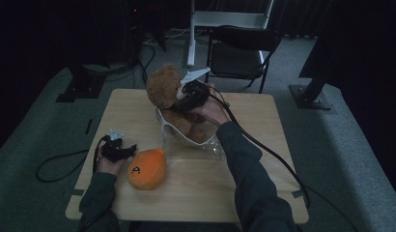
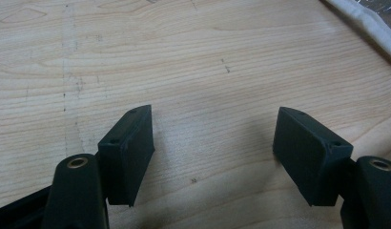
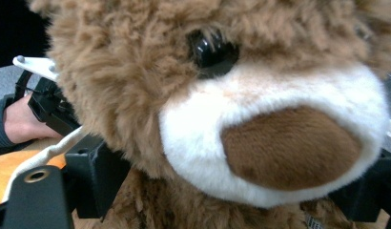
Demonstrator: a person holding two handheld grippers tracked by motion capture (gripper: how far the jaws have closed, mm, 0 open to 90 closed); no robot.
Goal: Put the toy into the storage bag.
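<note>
The table (image 1: 263,125) carries a brown teddy bear (image 1: 173,99) near its far edge, sitting in a clear bag (image 1: 205,147). The right gripper (image 1: 182,93) has wide jaws flanking its muzzle (pad contact unclear). The left gripper (image 2: 212,152) gapes empty by the left edge, beside an orange plush (image 1: 147,168)

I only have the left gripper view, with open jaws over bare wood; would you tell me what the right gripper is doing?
Observer: The right gripper is at the head of a brown teddy bear; the head lies between its jaws, though I cannot tell whether they press.
Operator: Where is the bear?
Observer: It sits in a clear bag with a white rim, mid-way across the table.
Operator: Is anything near my gripper?
Observer: An orange plush toy lies right beside the left gripper.
</note>
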